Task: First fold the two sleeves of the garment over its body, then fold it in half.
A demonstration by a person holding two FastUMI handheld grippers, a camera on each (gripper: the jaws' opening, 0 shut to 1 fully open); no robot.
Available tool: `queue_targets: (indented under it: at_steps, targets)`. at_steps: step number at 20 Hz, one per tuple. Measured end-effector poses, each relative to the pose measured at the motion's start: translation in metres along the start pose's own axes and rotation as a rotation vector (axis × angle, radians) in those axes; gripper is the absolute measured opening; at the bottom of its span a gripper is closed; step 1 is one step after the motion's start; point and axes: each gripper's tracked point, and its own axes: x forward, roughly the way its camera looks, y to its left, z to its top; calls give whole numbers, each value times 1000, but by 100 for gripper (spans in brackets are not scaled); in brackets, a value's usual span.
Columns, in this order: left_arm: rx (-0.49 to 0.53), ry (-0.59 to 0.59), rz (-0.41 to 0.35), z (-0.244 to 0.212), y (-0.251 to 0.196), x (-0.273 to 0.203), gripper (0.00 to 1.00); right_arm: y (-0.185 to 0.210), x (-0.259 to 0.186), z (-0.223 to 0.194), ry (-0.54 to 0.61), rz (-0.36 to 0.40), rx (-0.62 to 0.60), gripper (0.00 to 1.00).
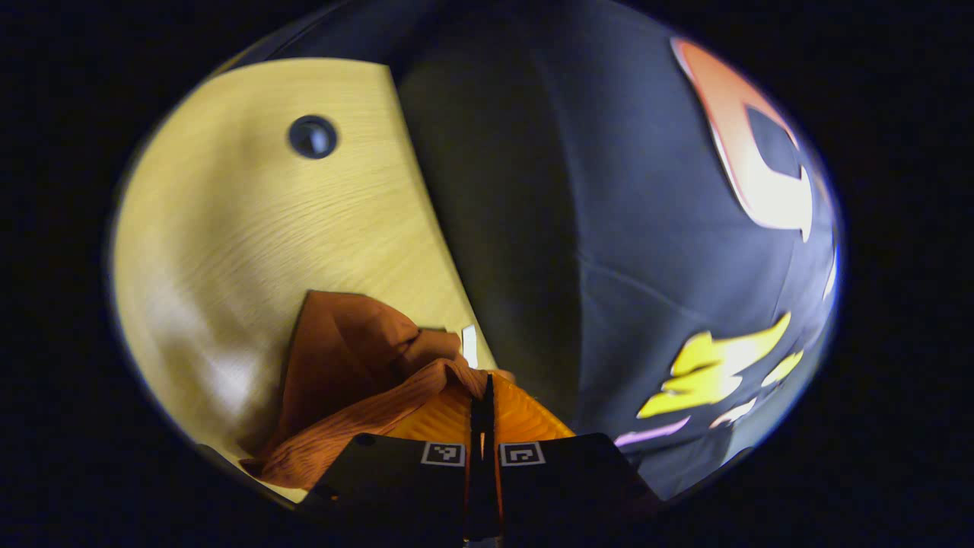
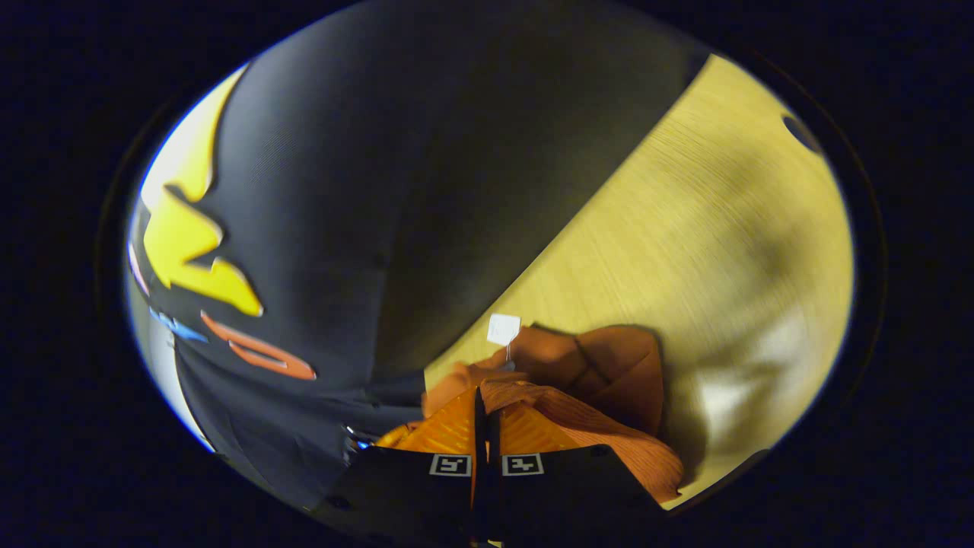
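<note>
An orange-brown ribbed garment (image 1: 342,373) lies bunched on the pale wooden table (image 1: 228,228), close to the table's edge. My left gripper (image 1: 485,396) is shut on a fold of its cloth, which drapes down to the left of the fingers. A small white tag (image 1: 469,344) sticks up from the cloth just beyond the fingers. In the right gripper view the same garment (image 2: 609,380) is heaped to the right of my right gripper (image 2: 482,407), which is shut on another edge of it. The white tag (image 2: 503,329) stands above that heap.
The table's edge (image 1: 434,213) runs diagonally, with the dark booth wall (image 1: 624,228) beyond it. A round black grommet (image 1: 312,137) sits in the tabletop at the far side. Bare wood (image 2: 723,228) stretches past the garment.
</note>
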Motion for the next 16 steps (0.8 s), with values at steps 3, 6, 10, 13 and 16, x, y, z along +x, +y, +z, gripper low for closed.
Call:
queue_targets:
  at_steps: [3,6,10,13,16]
  targets:
    - [-49,-55,8,13,30,8,3,0,-17,6,-78,30,120,0]
    - [-100,-134,-34,30,29,4,3,-1,-13,4,-115,45,153,0]
    - [-151,-209,-57,37,42,8,3,0,-10,4,-144,80,196,0]
    - [-248,-265,-90,43,49,6,3,-3,-11,5,-174,95,249,1]
    - [-399,-284,-180,44,46,6,2,0,-11,2,-180,129,297,4]
